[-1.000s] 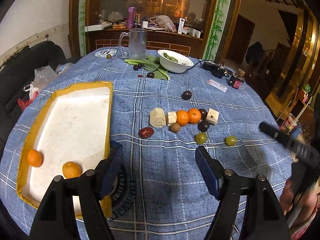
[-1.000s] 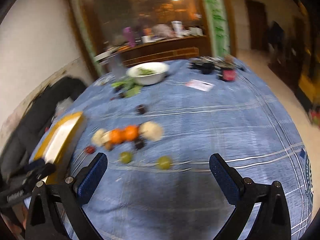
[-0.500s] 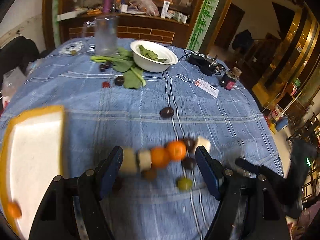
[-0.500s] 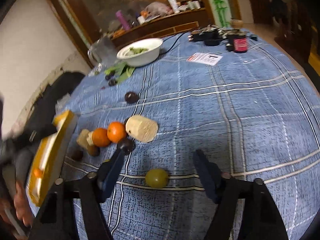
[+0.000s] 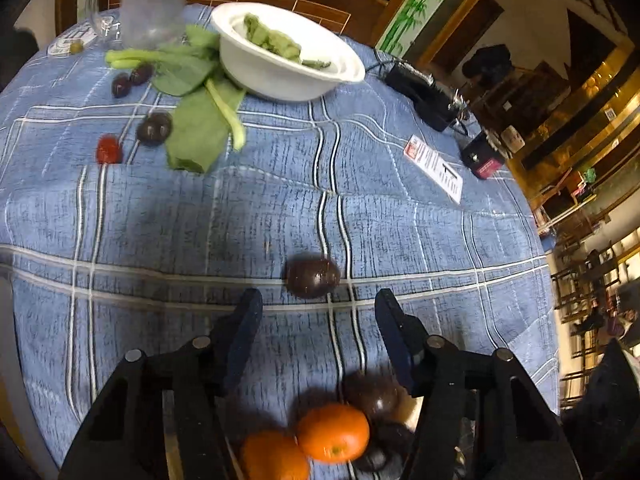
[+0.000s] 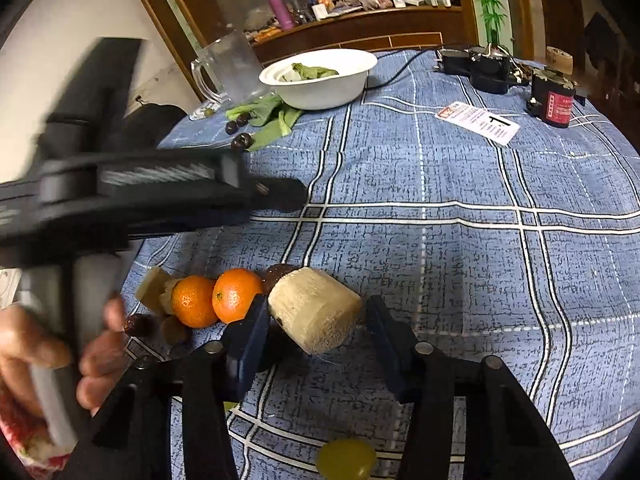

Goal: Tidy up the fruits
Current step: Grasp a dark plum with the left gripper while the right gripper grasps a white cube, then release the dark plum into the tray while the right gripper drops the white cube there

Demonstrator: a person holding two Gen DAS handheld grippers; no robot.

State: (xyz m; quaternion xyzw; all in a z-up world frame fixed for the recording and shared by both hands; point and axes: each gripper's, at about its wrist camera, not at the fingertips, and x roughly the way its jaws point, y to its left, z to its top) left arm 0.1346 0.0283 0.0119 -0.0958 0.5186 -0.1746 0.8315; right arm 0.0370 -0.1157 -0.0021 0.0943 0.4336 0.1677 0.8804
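Left wrist view: the left gripper is seen with its jaws spread wide and nothing held between them, above a blue checked tablecloth. A dark plum is recorded just beyond the fingertips, roughly centred on the gap. Beneath the gripper, at the lower edge, two oranges are found touching each other, with a second dark fruit beside them. Farther off, a white bowl holding greens is noted, with loose green leaves lying beside it, a glass mug behind, small dark fruits and a red fruit near the leaves, and a paper card and black devices to the right. Right wrist view: the right gripper is likewise shown spread open, its fingers set either side of a pale cut cylinder of fruit; contact with it cannot be told. The same two oranges are listed just to the left of the cylinder, touching, with pale chunks and small brown fruits beyond them. A green fruit lies under the gripper at the bottom edge. The left gripper's black body is seen blurred across the left side, held by a hand.
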